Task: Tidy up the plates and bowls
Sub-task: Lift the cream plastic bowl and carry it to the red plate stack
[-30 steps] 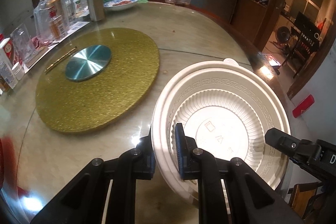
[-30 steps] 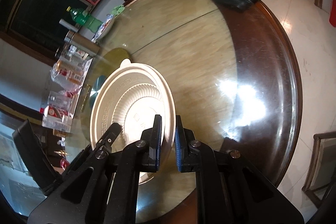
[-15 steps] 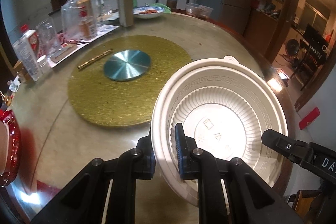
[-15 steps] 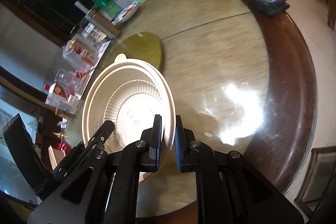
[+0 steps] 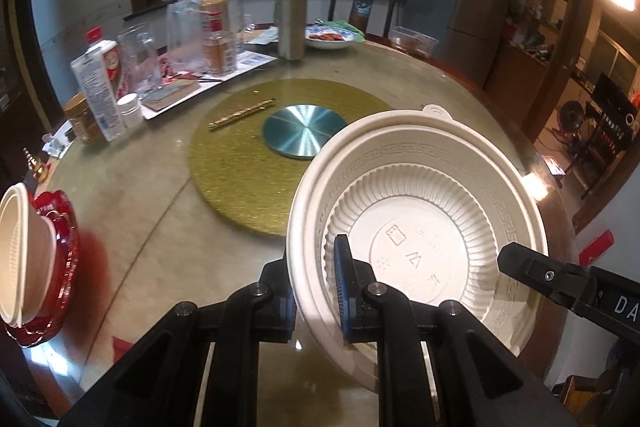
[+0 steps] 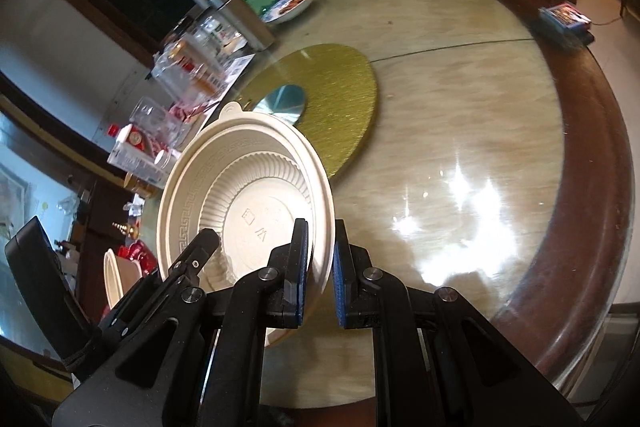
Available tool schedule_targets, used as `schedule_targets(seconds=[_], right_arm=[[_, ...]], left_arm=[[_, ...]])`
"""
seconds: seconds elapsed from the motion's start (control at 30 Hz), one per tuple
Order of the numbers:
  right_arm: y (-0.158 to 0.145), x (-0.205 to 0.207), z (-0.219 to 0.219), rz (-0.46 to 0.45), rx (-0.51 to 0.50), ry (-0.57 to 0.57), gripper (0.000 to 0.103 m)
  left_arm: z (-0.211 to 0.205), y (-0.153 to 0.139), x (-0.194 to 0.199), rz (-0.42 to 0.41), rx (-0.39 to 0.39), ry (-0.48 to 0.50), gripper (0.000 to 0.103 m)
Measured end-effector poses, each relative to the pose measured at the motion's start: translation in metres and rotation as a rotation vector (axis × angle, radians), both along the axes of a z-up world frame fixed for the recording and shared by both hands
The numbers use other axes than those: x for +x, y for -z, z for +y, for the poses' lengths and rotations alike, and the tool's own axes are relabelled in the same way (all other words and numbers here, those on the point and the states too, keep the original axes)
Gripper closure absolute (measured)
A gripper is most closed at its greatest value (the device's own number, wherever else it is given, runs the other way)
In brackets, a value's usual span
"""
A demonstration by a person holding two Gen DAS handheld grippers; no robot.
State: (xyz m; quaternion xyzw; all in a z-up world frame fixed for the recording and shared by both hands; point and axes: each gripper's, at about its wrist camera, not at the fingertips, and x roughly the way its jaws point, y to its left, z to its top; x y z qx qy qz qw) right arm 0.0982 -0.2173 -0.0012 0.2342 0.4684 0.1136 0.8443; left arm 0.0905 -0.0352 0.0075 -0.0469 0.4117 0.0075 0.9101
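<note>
A large cream plastic bowl (image 5: pixel 420 227) with a ribbed inside is held above the round table by both grippers. My left gripper (image 5: pixel 318 291) is shut on its near-left rim. My right gripper (image 6: pixel 320 267) is shut on its right rim; the bowl also shows in the right wrist view (image 6: pixel 244 203). The right gripper's finger (image 5: pixel 560 279) shows at the bowl's right in the left wrist view. A stack of smaller cream bowls (image 5: pixel 22 251) sits on a red dish (image 5: pixel 60 259) at the far left.
A gold turntable (image 5: pixel 256 143) with a silver disc (image 5: pixel 304 131) lies mid-table. Bottles, glasses, a steel flask (image 5: pixel 291 19) and a food plate (image 5: pixel 330 38) crowd the far left and back. A small box (image 6: pixel 564 17) lies by the table's wooden edge (image 6: pixel 592 155).
Both grippers have swung the bowl leftward over the table. The red dish with the small bowls has come into view at the left.
</note>
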Motion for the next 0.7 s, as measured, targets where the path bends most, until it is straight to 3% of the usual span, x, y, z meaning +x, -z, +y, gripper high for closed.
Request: schedule_targets(seconds=[0.37,0.7], right_arm=[[-0.004,-0.002,0.041,-0.009,-0.009,-0.070,0.092],[-0.005,-0.002,0.104,-0.020,0.007,-0.225,0.092]], left_arm=[[0.038,-0.002,-0.016,-0.015,-0.004,-0.065,0.088],[0.092,-0.005,-0.045,-0.027,-0.003,-0.188,0.088]])
